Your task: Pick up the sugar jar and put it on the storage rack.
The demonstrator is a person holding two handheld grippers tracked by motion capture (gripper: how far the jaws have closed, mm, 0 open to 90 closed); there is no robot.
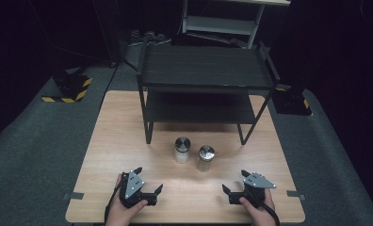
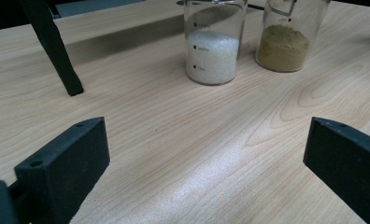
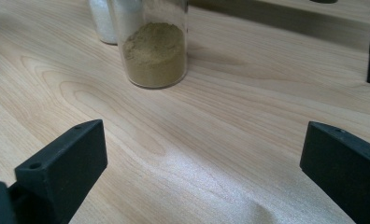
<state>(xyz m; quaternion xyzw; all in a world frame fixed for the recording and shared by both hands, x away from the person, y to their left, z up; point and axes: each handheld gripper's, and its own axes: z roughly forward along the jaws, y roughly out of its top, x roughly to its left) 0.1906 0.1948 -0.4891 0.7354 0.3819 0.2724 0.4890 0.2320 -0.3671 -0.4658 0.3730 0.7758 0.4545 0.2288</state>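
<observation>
Both grippers, left (image 1: 150,192) and right (image 1: 233,194), are resting near the worktop's (image 1: 128,122) front edge, jaws wide and holding nothing. The white jar (image 1: 182,149) and brown jar (image 1: 206,157) are standing close together before the rack (image 1: 206,75); reaching for one risks toppling its neighbour. Their printed marks are blurring beyond reading.

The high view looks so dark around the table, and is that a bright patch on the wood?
High view: light falls on the table while the surroundings go black; both jar lids glint. Left gripper view: soft sheen on the wood, and the rack leg casts a shadow. Right gripper view: similar sheen; near fingers slightly soft.
</observation>
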